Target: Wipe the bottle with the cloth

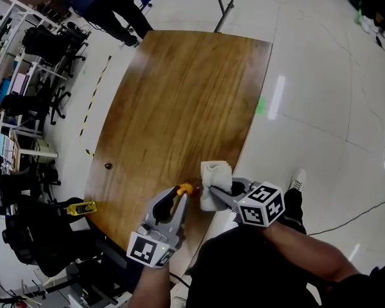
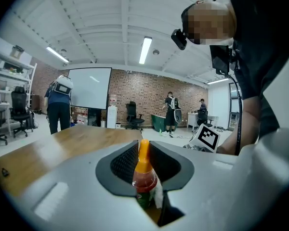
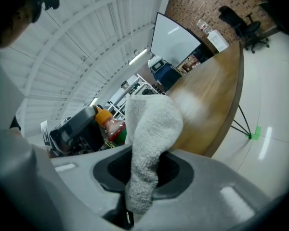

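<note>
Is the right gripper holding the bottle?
No, the right gripper is clamped on the white cloth, while the bottle is held between the left gripper's jaws.

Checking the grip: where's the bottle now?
Head view, low centre: bottle clamped in the left tongs at the near table edge, left of the cloth.

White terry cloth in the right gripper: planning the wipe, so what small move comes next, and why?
Probably ease the right gripper leftward until the white terry cloth rubs the orange-capped red sauce bottle: the left gripper clamps that bottle, and the cloth hangs close beside it.
</note>
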A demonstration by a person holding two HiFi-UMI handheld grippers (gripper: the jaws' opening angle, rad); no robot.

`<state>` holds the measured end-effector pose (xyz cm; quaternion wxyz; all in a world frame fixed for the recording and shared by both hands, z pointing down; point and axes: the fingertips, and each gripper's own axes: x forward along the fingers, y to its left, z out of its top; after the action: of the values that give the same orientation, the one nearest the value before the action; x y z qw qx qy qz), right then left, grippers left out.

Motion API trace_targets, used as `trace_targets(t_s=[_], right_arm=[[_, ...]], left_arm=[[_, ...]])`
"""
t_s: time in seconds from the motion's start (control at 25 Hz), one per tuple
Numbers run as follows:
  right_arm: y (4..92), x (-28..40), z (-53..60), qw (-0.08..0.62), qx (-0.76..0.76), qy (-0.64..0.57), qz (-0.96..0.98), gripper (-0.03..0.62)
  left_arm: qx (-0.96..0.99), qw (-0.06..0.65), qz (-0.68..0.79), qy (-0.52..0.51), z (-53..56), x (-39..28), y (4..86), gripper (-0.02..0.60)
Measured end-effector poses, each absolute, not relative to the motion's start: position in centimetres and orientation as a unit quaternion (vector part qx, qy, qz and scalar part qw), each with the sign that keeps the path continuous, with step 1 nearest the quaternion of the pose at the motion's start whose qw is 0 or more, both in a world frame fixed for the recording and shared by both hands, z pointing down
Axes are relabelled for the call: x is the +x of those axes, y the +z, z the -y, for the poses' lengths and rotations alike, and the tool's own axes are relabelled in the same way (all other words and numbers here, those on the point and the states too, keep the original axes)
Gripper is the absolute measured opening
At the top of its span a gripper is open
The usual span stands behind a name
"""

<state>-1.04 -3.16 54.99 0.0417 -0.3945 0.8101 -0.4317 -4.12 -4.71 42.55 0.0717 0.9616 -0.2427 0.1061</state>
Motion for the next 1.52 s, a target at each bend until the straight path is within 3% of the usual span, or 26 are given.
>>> trace_targets(t_s=[0.36,0.68,1.04,1.2,1.52], right_arm=[[57.5,-1.0,3.7,-0.085,-0.419,-0.409,-0.806,0.074],[59.3,-0.5,3.6,-0.149,-0.397,-0.422,-0.801,0.075],[51.1,7.0,4.4,-0.086,-0.290,-0.428,-0.852,0.075],[46.6,5.5,6.4,-0.047,-0.220,-0.448,-0.866,0.075],[47.9,-2.1,8.2,-0.136,-0.064,-0.438,-0.886,0.075]], left_arm=[[0.963,0.074,0.241,0.092,4.6,-4.2,42.5,0.081],[0.962,0.078,0.250,0.072,4.1,-4.1,43.3,0.081],[0.965,0.085,0.241,0.059,3.7,-2.7,42.9,0.081],[0.964,0.087,0.244,0.052,3.5,-2.8,42.0,0.081],[0.966,0.094,0.230,0.064,3.6,-3.3,42.1,0.081]])
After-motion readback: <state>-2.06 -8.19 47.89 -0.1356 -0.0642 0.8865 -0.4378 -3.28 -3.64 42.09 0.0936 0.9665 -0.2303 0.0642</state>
